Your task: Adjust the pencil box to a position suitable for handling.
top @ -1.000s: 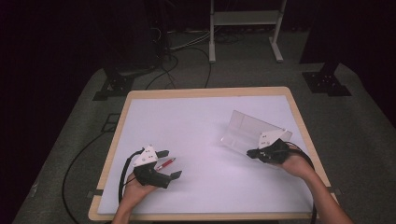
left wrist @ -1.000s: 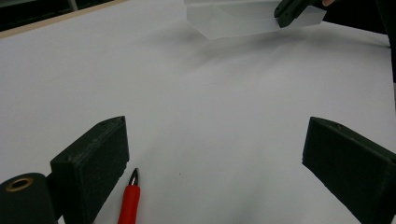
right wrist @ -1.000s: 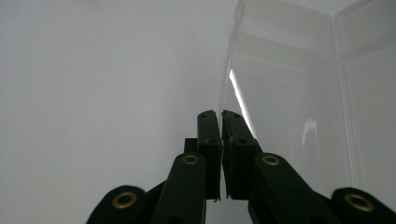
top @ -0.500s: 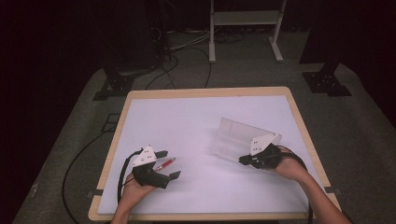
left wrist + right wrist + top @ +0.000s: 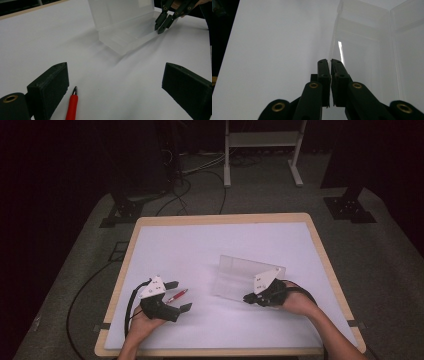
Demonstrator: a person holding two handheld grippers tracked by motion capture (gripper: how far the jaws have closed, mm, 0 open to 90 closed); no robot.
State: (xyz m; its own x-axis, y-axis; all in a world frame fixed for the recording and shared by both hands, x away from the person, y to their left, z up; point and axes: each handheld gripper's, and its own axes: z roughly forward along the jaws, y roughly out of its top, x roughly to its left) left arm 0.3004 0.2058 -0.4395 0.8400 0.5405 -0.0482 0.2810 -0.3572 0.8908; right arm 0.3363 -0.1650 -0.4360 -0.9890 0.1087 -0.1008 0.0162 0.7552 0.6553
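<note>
1. The worktop (image 5: 200,245) is white.
2. The clear box (image 5: 240,276) lies open right of centre.
3. The right gripper (image 5: 248,298), jaws together, touches the box's near edge.
4. The left gripper (image 5: 179,296) has its jaws apart around the red pen (image 5: 177,296), near left.

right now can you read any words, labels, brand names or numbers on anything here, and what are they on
No readable text anywhere.
Red pen: no print shows on its barrel.
Clear plastic box: plain, no label or marking.
Left gripper: small dark marks on its grey plate, too small to read.
Right gripper: the same kind of marks on its plate, too small to read.
White table: bare, no sign or number.
</note>
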